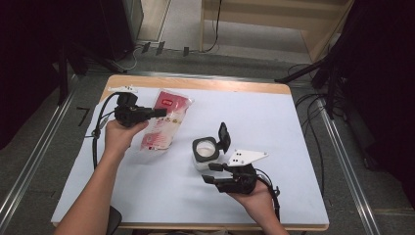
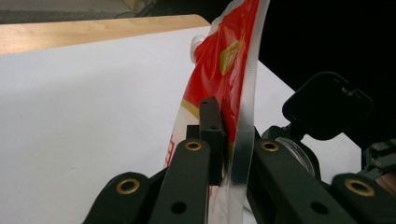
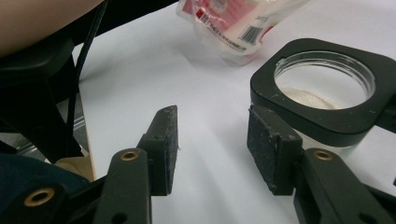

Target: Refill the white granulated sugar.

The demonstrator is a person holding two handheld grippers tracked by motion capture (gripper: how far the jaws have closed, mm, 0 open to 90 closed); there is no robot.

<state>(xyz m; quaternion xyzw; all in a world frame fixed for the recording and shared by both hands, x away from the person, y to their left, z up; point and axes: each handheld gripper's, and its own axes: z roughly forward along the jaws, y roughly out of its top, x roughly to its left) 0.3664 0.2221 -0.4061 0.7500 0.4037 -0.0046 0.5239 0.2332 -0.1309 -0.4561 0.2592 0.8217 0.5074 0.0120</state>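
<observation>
**Pouch pinched at its seam, jar waiting open**

My left gripper is clamped on the pouch, jaws closed on the clear side seam. The pouch sits at the table's left rear, one end lifted. It is red and white plastic with a barcode, soft and floppy, I judge, and light; the film looks slippery, so the flat seam is the safest hold. My right gripper stands half open, empty, just beside the jar, whose flip lid is up.
</observation>
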